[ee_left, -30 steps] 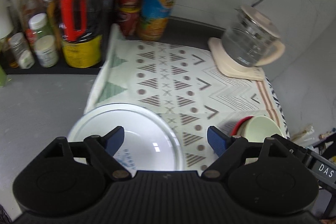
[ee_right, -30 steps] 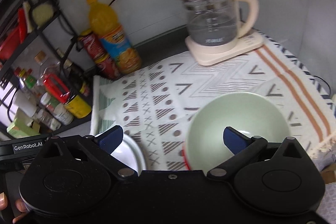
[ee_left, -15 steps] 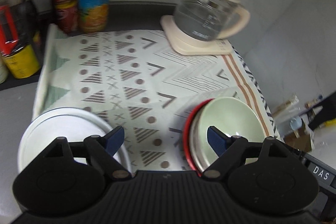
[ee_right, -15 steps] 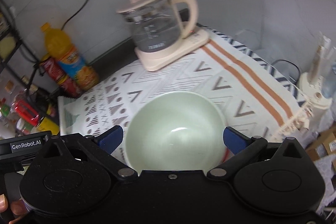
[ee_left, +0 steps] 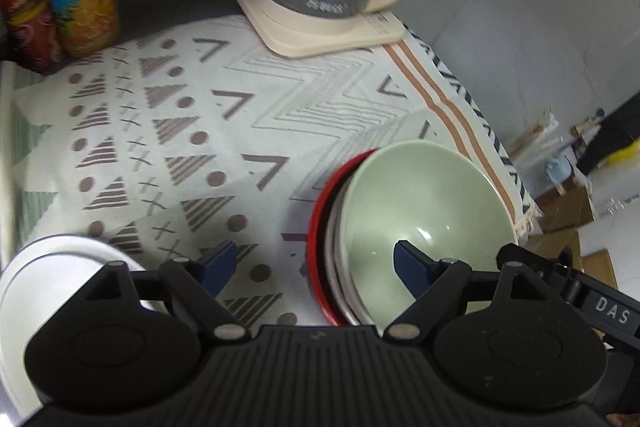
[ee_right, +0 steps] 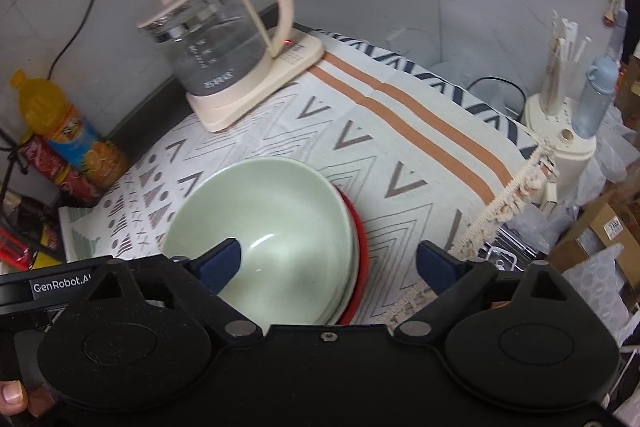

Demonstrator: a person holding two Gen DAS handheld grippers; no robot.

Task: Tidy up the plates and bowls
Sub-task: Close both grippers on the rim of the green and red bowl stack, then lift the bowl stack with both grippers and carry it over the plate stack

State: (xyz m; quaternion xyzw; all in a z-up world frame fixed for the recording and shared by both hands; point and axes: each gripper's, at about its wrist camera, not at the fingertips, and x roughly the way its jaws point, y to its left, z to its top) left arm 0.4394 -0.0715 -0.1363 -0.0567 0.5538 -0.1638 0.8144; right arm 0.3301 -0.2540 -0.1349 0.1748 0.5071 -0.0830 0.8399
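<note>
On the patterned woven cloth (ee_right: pixel 400 131), a pale green glazed bowl (ee_right: pixel 276 223) sits nested in a white bowl on a red plate (ee_left: pixel 318 239), near the cloth's fringed edge. I hold my left gripper (ee_left: pixel 310 261) and right gripper (ee_right: pixel 328 261) above it, both spread wide, gripping nothing. A white round plate (ee_left: pixel 44 259) lies at the left.
</note>
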